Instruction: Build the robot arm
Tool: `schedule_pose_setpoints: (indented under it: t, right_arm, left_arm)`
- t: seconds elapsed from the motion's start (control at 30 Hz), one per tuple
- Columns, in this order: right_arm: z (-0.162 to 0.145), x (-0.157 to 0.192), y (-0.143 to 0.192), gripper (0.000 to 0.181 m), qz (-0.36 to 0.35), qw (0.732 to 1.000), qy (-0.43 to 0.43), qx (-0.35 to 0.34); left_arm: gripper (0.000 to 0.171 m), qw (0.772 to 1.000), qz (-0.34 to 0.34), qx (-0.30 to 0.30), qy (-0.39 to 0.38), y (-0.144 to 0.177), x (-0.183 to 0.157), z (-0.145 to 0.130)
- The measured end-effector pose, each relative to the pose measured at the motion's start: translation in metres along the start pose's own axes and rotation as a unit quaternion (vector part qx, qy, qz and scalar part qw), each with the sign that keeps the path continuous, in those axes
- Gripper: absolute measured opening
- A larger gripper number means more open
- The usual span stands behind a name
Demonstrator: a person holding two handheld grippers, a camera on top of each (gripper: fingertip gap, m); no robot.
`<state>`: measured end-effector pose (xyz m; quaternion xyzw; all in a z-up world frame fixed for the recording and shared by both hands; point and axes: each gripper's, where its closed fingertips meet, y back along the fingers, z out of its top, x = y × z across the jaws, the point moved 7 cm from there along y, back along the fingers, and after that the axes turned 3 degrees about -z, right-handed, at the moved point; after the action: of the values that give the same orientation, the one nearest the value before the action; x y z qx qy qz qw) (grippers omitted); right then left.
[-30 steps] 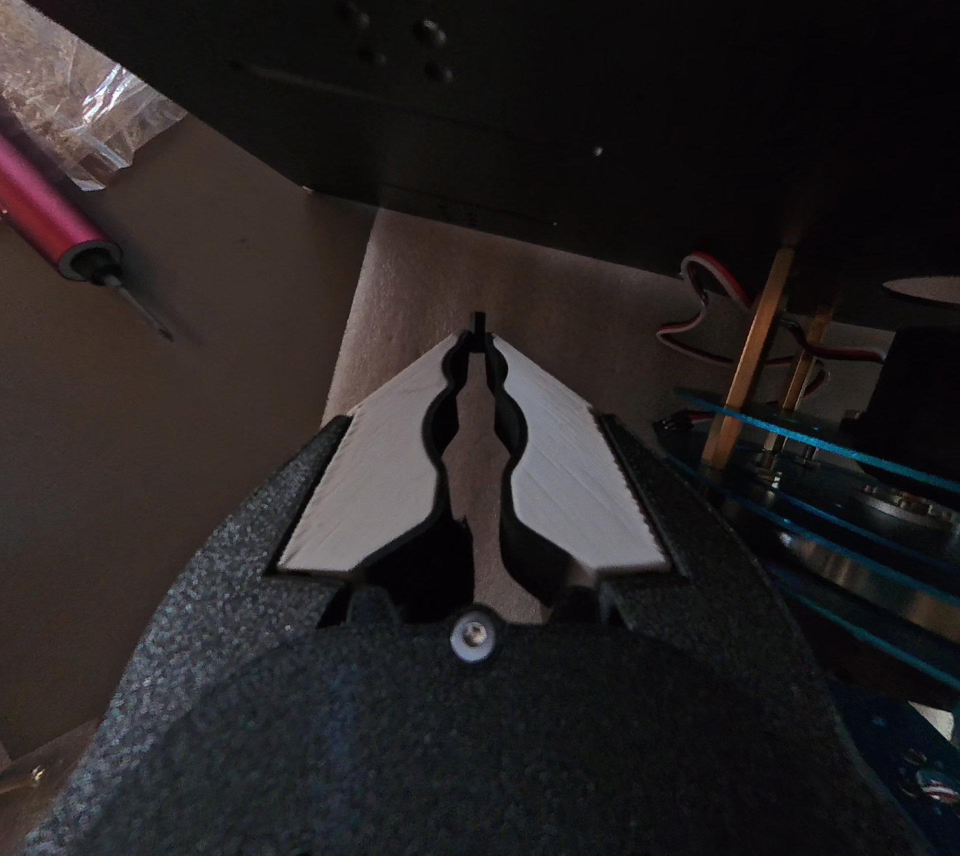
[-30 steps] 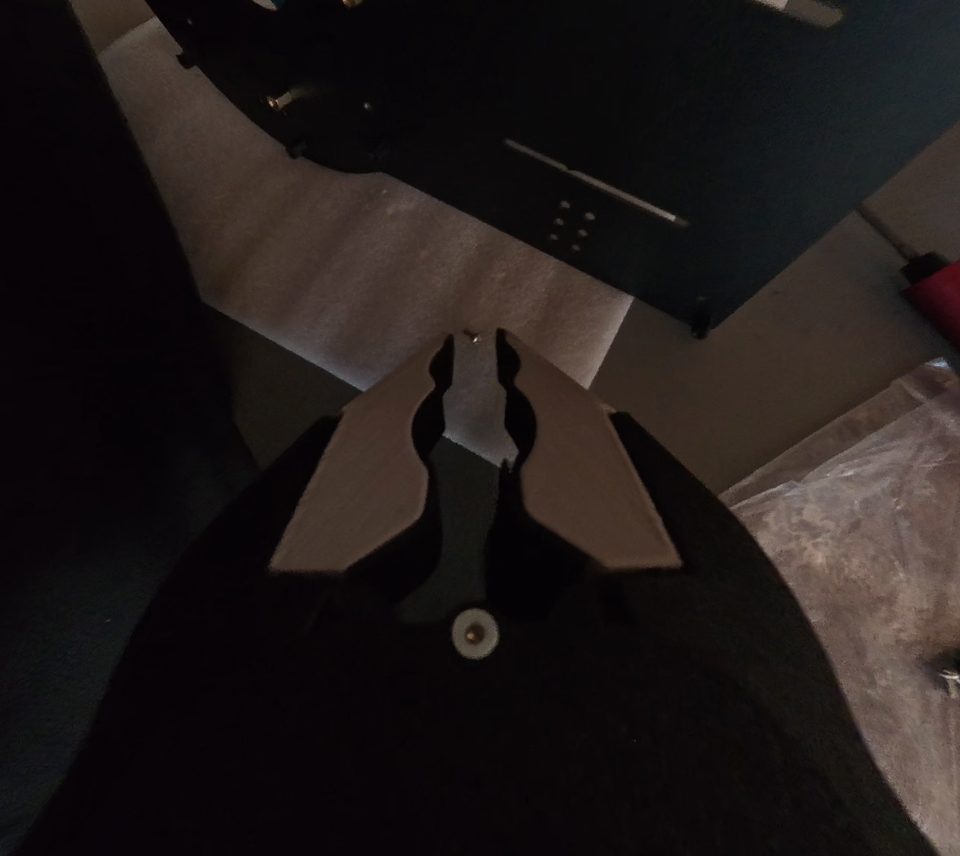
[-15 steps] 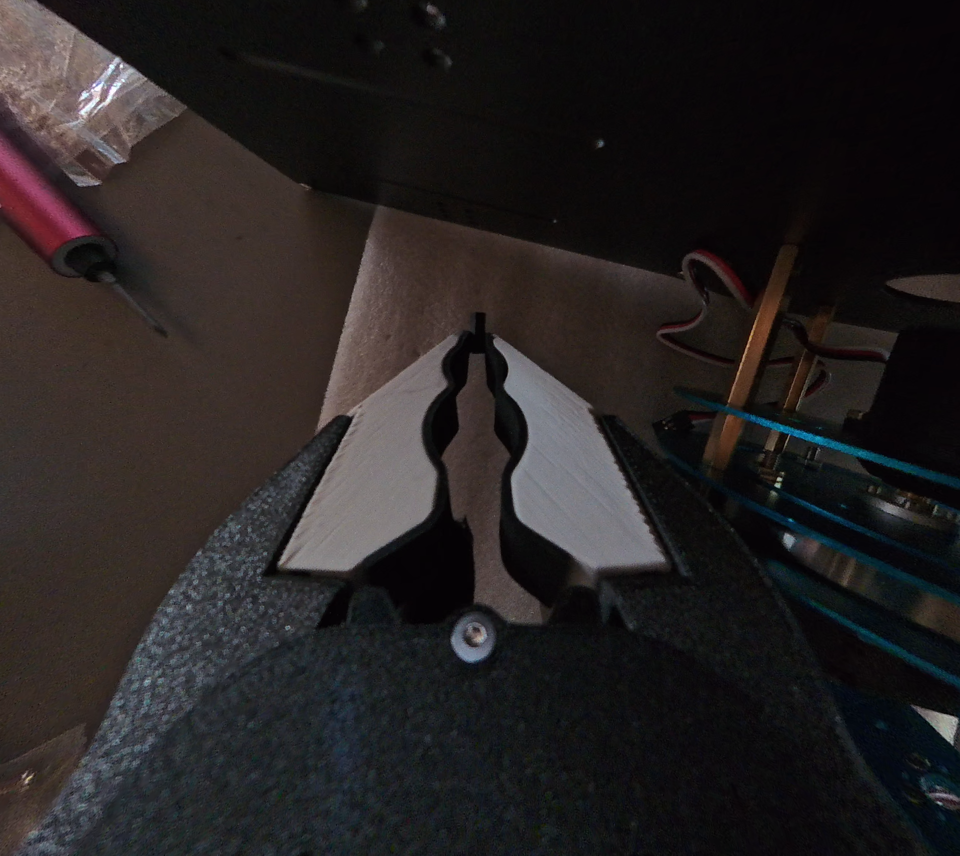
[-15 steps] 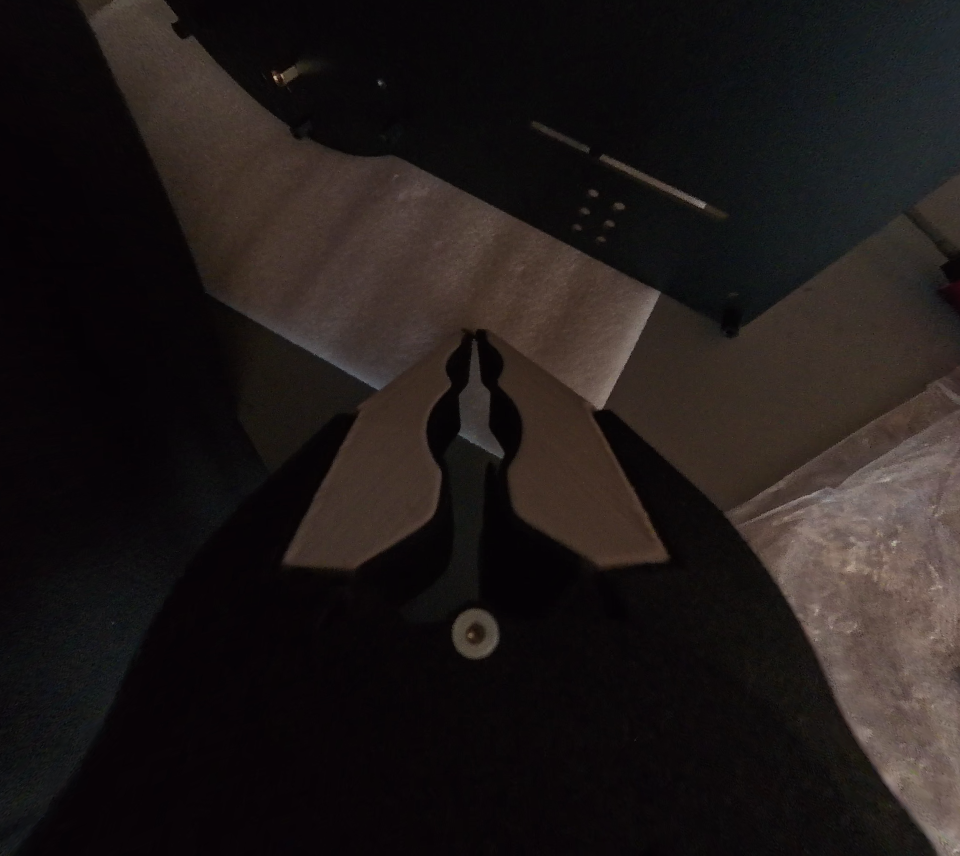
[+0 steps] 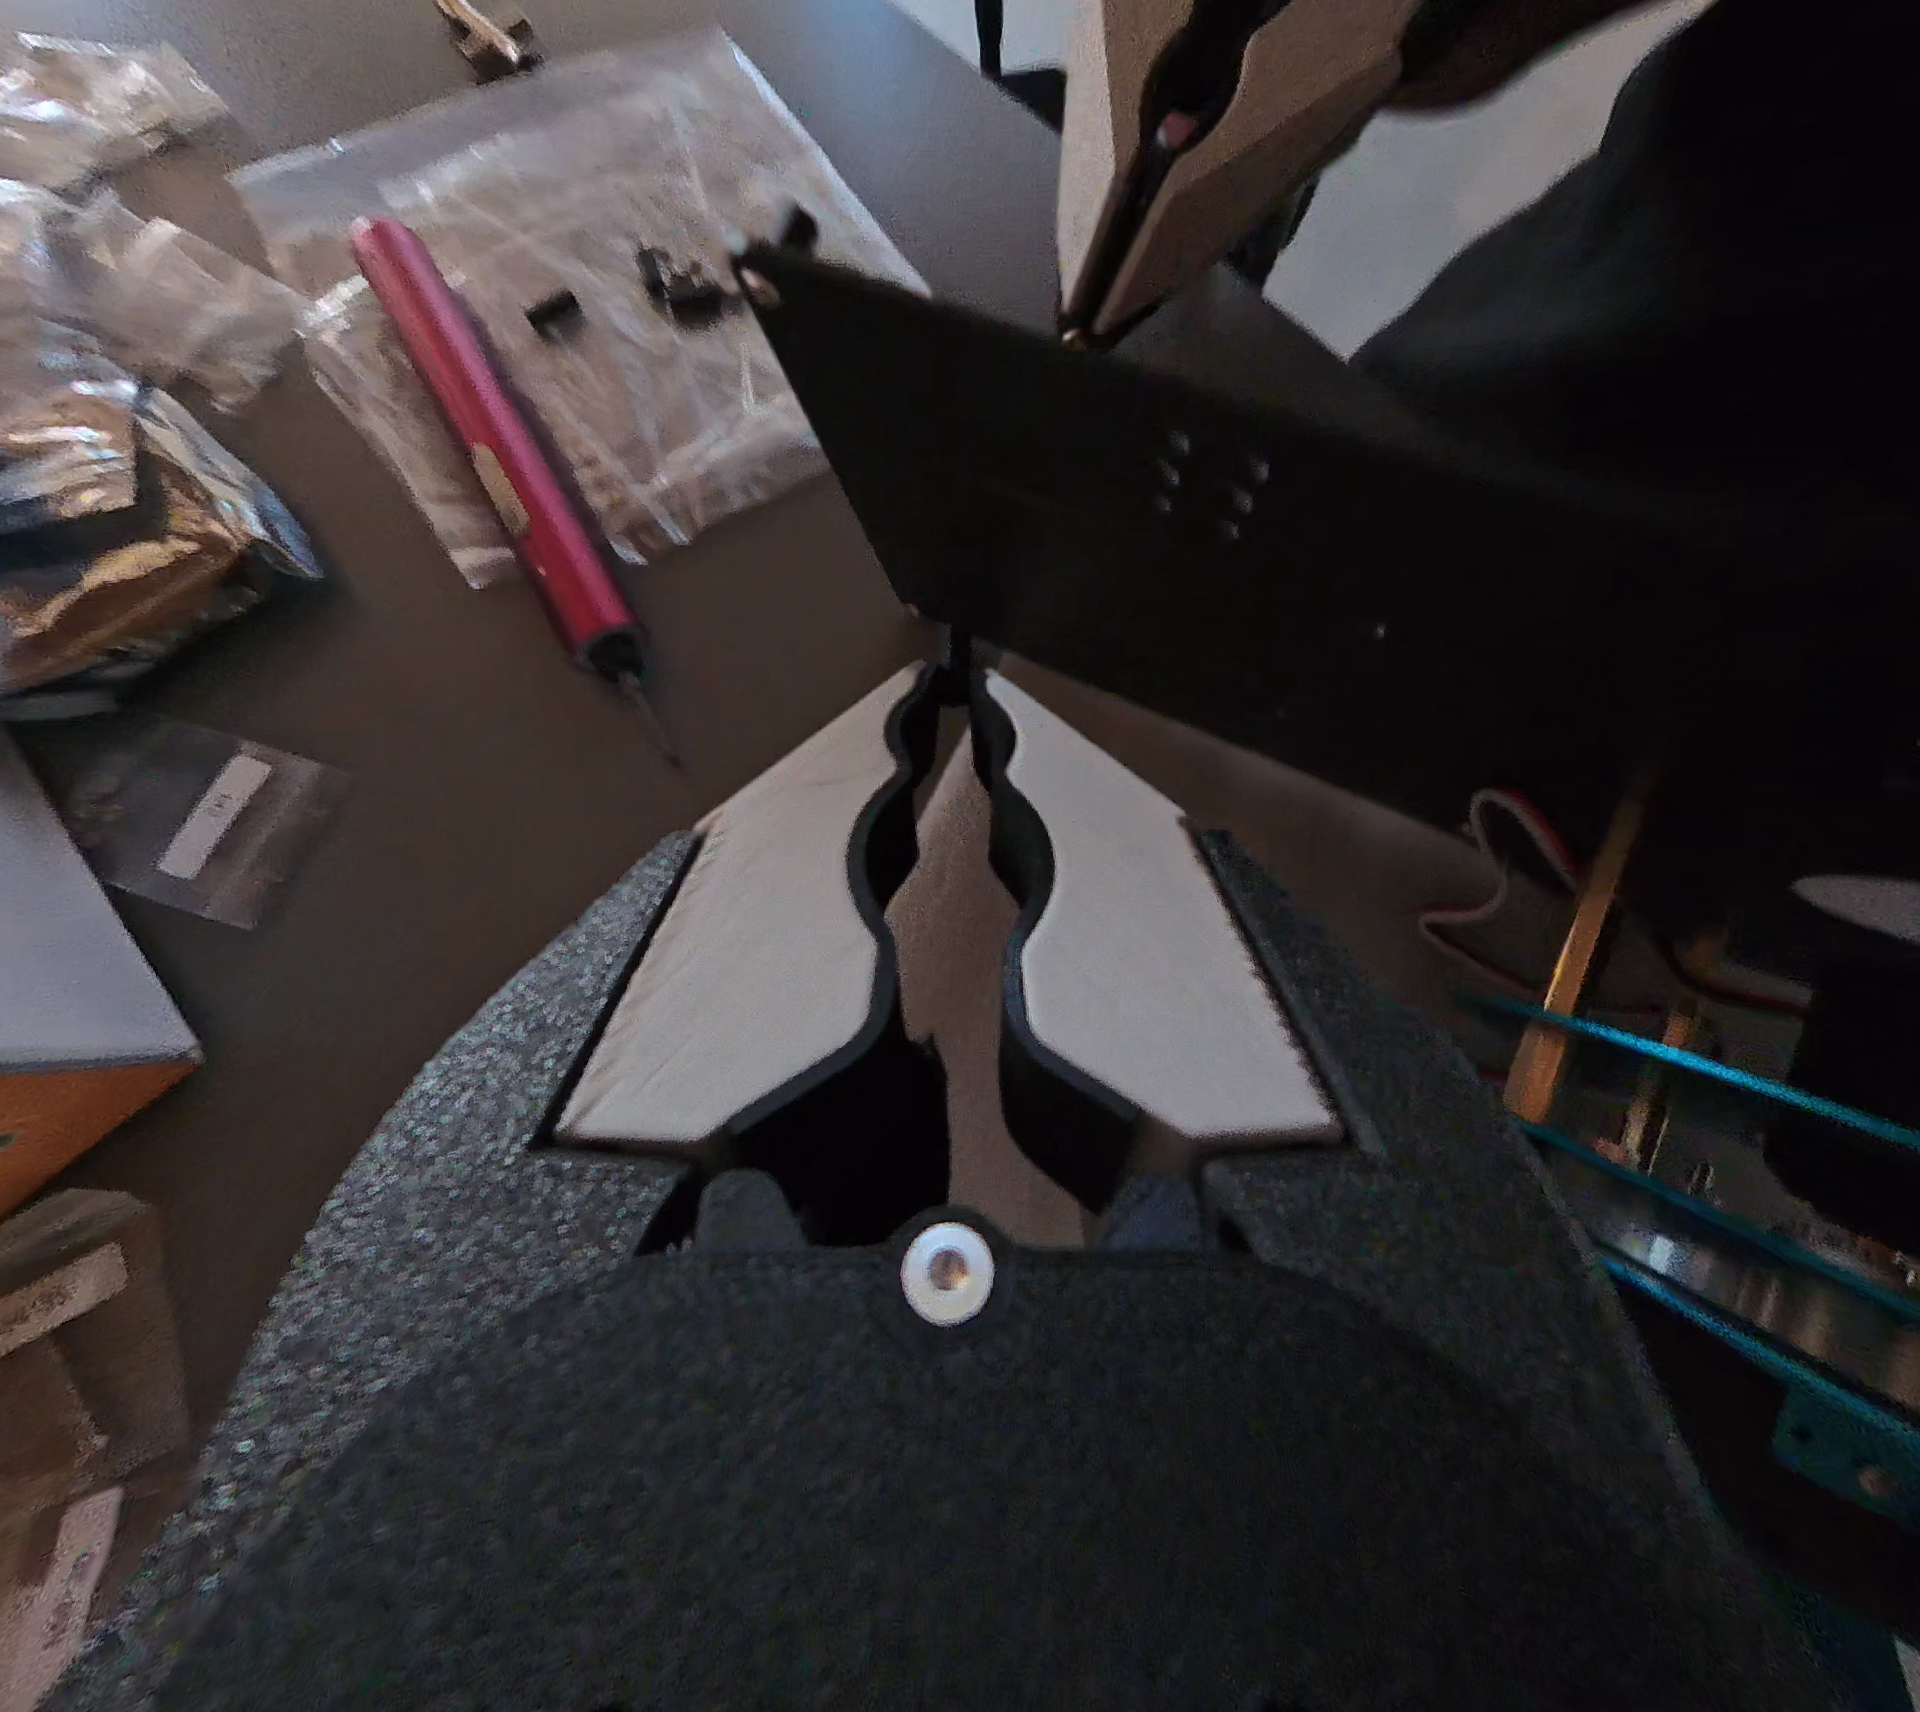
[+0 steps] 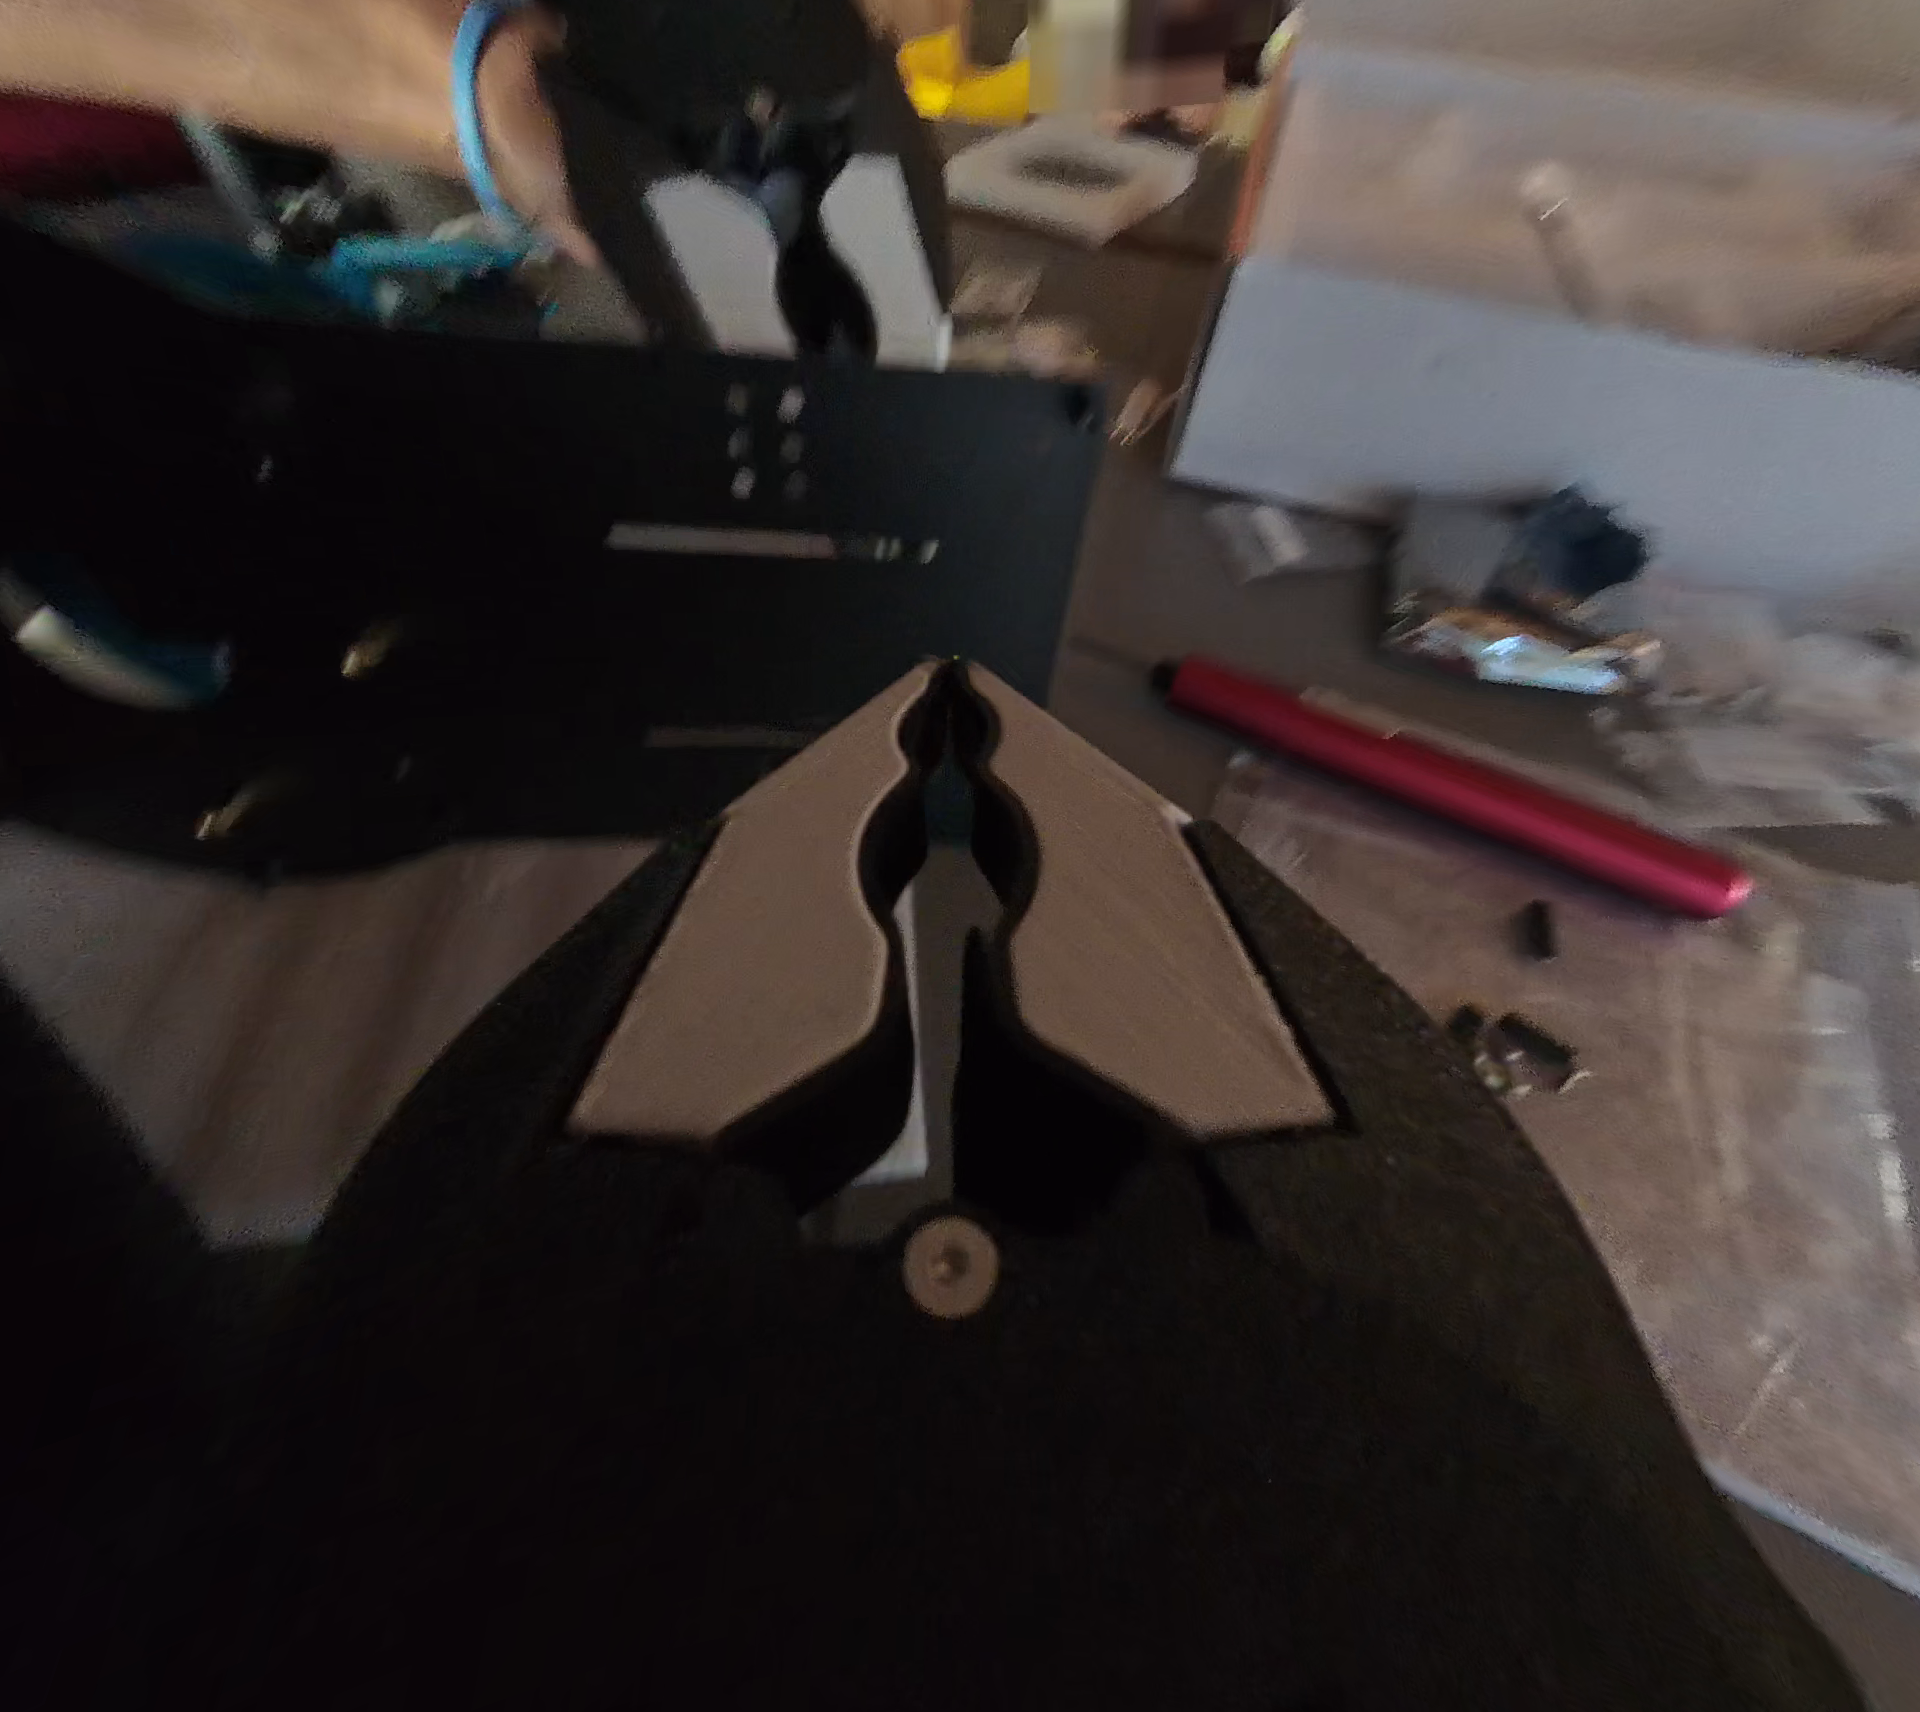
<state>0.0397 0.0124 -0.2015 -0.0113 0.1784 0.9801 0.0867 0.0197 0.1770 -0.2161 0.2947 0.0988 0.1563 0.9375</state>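
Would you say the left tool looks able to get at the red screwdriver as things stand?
Probably yes: the red screwdriver lies uncovered on the table, left of the black plate, nothing between. But the left tool appears shut on that plate's edge.

A flat black panel (image 5: 1195, 509) with a cluster of small holes and narrow slots hangs tilted above the counter (image 5: 436, 727). The left tongs (image 5: 954, 686) pinch its lower edge; the right tongs (image 5: 1081, 330) meet its upper edge, tips closed on a tiny, unclear part.
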Motion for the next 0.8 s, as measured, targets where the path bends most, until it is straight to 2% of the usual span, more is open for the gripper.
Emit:
schedule_pose_setpoints:
  t: [0.13, 0.3, 0.47, 0.67, 0.8]
  right_arm:
    - [0.016, 0.0, -0.011, 0.0, -0.057, 0.997, 0.02, -0.037]
    - [0.008, -0.006, -0.024, 0.0, -0.1, 0.994, -0.01, -0.029]
    - [0.011, -0.006, -0.027, 0.0, -0.106, 0.994, -0.013, -0.033]
    - [0.002, 0.006, -0.025, 0.0, -0.09, 0.994, -0.061, -0.032]
    - [0.002, 0.012, -0.026, 0.0, -0.096, 0.992, -0.076, -0.036]
  left_arm:
    - [0.005, 1.0, -0.003, -0.02, -0.004, 0.001, 0.003, 0.009]
    - [0.004, 1.0, -0.006, -0.019, -0.003, 0.003, 0.005, 0.01]
    - [0.005, 1.0, -0.01, -0.02, 0.01, 0.006, 0.007, 0.014]
    - [0.005, 0.999, -0.014, -0.022, 0.035, 0.004, 0.0, 0.012]
    - [0.005, 0.998, 0.018, -0.015, 0.055, 0.007, 0.0, 0.011]
